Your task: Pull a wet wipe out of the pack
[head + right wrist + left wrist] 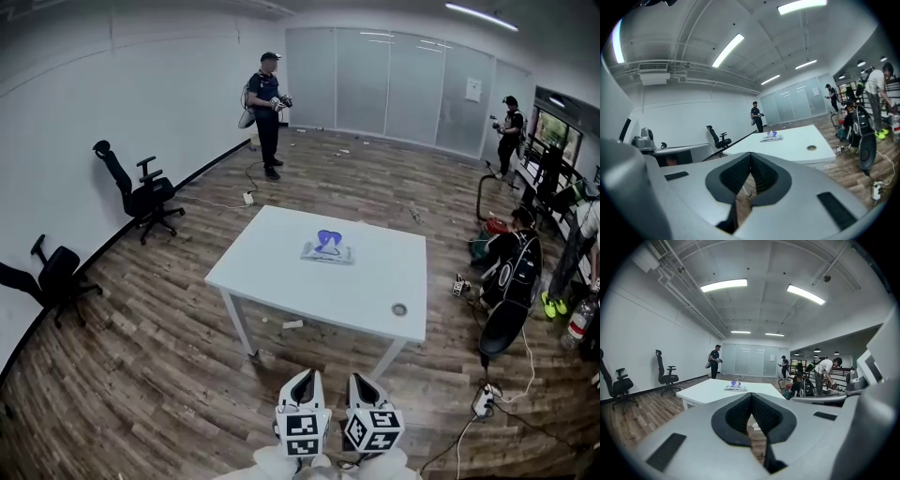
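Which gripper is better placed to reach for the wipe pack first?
Left, narrowly. Both are shut, empty and well short of the table; the left gripper lines up more directly with the wipe pack than the right gripper.

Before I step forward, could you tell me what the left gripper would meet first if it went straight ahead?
Ahead of the left gripper is open air, then probably the white table, near the wipe pack; depth is unclear.

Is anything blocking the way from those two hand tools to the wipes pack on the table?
Nothing visible does. The left tool and right tool face the wipes pack across open floor and white table.
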`<state>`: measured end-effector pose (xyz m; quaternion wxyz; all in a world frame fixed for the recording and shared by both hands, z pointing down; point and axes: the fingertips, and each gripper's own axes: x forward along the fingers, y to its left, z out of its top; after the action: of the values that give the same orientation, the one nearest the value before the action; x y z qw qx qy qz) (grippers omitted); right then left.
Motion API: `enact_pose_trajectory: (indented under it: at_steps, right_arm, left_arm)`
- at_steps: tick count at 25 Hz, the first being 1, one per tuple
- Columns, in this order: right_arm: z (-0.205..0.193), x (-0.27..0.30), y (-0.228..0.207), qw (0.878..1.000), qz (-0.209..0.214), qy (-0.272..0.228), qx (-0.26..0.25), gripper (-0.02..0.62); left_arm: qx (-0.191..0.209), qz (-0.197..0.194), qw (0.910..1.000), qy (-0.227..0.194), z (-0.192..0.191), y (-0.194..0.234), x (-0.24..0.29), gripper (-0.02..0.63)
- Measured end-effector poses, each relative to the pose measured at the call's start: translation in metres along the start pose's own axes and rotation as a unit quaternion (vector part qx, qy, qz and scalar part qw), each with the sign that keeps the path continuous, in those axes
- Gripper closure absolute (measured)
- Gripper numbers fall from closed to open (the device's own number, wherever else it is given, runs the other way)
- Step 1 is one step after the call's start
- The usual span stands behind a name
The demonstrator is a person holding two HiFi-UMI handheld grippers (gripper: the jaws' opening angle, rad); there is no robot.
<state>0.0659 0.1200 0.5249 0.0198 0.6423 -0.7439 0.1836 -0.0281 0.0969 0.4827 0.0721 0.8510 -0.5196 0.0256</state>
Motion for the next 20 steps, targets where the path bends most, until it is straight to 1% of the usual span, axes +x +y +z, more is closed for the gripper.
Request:
enact_pose_trajectory:
  at_steps: [6,12,16,20]
  right_arm:
    - [0.008,0.019,-0.011,1.0,0.006,0.006,-0.002,0.586]
    - [0.011,0.032,-0.029,1.0,0.009,0.01,-0.002,0.586]
    - [0.012,0.037,-0.035,1.0,0.012,0.016,-0.001,0.586]
    - [0.01,0.044,-0.043,1.0,0.012,0.021,0.003,0.586]
  left_arm:
    - [-0.005,0.006,0.9999,0.009,-0.002,0.002,0.024,0.609]
    - [-0.008,0.006,0.9999,0.013,-0.004,-0.005,0.045,0.609]
    - [-0.008,0.007,0.9998,0.019,-0.008,-0.006,0.052,0.609]
    - [-0.007,0.017,0.9996,0.022,-0.011,-0.002,0.056,0.609]
